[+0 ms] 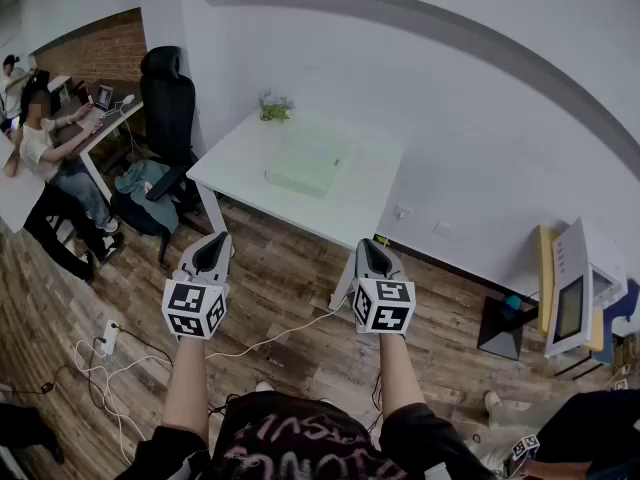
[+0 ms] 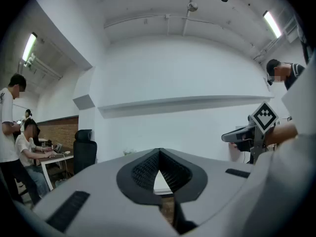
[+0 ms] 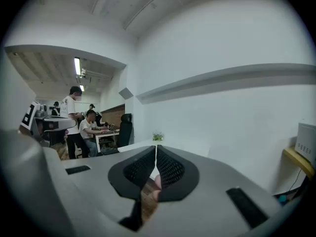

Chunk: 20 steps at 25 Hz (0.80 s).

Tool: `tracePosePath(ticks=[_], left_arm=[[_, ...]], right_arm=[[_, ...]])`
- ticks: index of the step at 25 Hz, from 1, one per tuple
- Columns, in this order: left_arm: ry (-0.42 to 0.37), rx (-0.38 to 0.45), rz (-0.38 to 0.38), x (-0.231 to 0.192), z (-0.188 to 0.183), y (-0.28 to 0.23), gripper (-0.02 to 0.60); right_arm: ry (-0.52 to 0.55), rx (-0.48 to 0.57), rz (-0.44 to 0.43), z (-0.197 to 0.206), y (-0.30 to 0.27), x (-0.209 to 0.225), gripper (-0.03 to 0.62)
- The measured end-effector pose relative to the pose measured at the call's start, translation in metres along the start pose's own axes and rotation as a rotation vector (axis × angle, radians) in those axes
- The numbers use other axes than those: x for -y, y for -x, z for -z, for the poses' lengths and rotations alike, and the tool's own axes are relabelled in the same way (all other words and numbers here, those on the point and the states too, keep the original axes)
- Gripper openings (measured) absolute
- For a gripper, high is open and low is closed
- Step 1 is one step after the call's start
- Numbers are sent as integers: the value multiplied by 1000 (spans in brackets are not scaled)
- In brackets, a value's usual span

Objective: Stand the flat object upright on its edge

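A pale green flat object [image 1: 307, 171] lies flat on the white table [image 1: 240, 160] ahead, well beyond both grippers. My left gripper [image 1: 212, 251] and right gripper [image 1: 372, 257] are held side by side over the wooden floor, short of the table's near edge, both pointing toward it. Each is shut with nothing between the jaws. In the left gripper view the left gripper [image 2: 159, 152] has its tips together; the right gripper [image 2: 232, 137] shows at the right edge. In the right gripper view the right gripper [image 3: 156, 148] is closed too, with the table [image 3: 143, 144] far ahead.
A small green plant [image 1: 274, 108] stands at the table's far corner. A black office chair [image 1: 167, 98] is left of the table. People sit at a desk [image 1: 95, 128] at far left. Cables and a power strip [image 1: 108, 338] lie on the floor. A white appliance [image 1: 580, 288] stands right.
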<state>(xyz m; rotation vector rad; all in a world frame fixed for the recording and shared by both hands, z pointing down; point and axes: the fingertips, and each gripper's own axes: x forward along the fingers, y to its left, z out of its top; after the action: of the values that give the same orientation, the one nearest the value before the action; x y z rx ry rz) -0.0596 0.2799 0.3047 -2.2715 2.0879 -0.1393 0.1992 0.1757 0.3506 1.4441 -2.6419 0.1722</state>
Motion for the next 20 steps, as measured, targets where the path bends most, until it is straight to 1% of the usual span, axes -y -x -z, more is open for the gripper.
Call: tracePosePath(ticks=[10,20], left_arm=[[0,-5,4,0,1,3,14],[0,-16,21,-11,7,-14,14]], right_arm=[[4,1,-1,-1,3,-4,28],[23,-2,15,-1,-15,-6,29]])
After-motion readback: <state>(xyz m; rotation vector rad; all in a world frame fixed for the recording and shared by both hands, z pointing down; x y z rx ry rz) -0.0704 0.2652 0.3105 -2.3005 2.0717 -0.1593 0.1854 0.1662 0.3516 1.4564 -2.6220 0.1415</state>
